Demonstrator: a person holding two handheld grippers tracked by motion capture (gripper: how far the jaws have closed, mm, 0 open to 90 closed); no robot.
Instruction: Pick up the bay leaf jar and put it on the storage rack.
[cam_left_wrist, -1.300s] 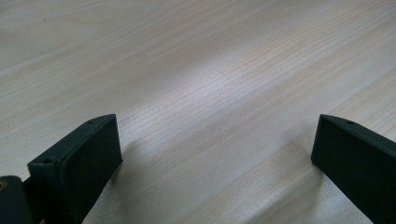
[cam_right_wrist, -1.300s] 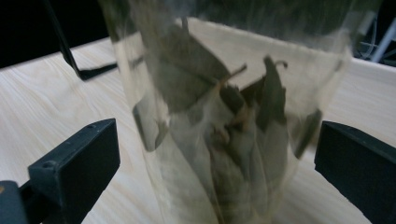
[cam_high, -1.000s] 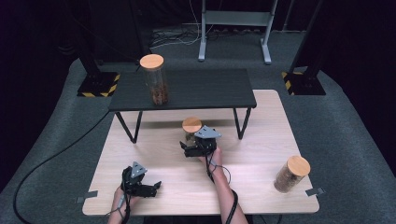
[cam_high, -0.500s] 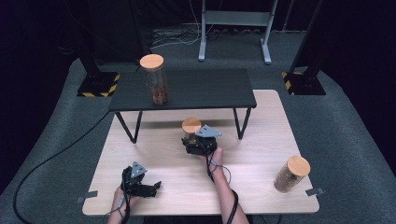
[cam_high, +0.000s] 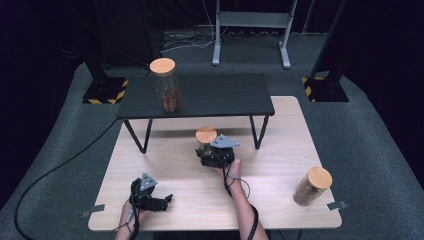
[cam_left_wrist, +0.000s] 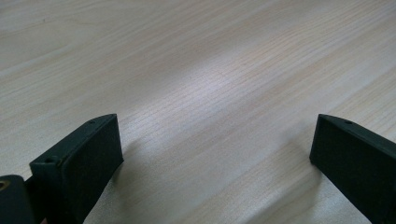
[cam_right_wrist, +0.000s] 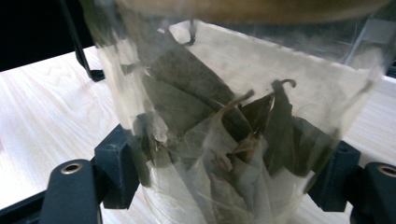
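Right gripper (cam_high: 214, 156) fingers (cam_right_wrist: 116, 172), just closed, clamp a clear cylindrical leaf-filled jar (cam_right_wrist: 224, 121) with round wooden lid mid-tabletop (cam_high: 280, 165) of pale woodgrain; left gripper (cam_high: 150, 200) fingers gape wide, empty.

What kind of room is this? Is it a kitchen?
Probably not a kitchen, more likely a lab or test studio. A plain wooden table stands on grey carpet against dark surroundings, with hazard-striped stand bases and cables on the floor.
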